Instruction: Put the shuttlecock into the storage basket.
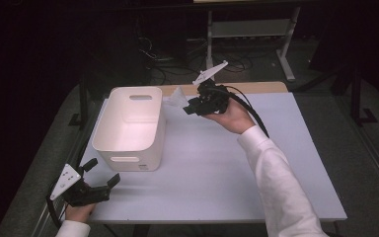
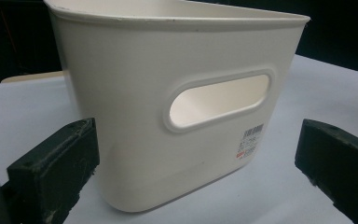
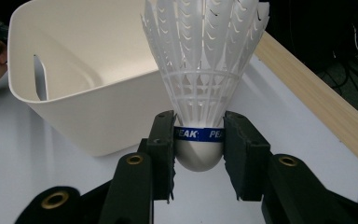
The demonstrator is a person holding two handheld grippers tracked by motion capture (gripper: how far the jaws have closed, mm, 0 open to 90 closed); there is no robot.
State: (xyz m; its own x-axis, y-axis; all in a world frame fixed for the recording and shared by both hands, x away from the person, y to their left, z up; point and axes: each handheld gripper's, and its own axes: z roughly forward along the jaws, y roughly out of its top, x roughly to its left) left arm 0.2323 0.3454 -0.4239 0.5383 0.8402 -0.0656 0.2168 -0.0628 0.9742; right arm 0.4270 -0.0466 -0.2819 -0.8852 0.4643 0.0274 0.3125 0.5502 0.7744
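Note:
A white plastic shuttlecock (image 3: 200,88) with a blue band and a rounded white head is clamped by its head between the jaws of my right gripper (image 3: 199,140). In the high view that right gripper (image 1: 191,106) hangs above the table just right of the white bin (image 1: 131,123), with the shuttlecock (image 1: 176,96) pointing toward the bin's far right corner. The bin is open on top, has handle slots, and looks empty inside. My left gripper (image 1: 102,173) rests near the table's front left corner, open, facing the bin's near wall (image 2: 177,107) with nothing between its jaws.
The table top (image 1: 217,168) is pale grey-white with a wooden strip (image 1: 256,87) along its far edge. A barcode sticker (image 2: 251,141) sits on the bin's near wall. Behind the table stand a metal frame and tangled cables (image 1: 237,49) on a dark floor.

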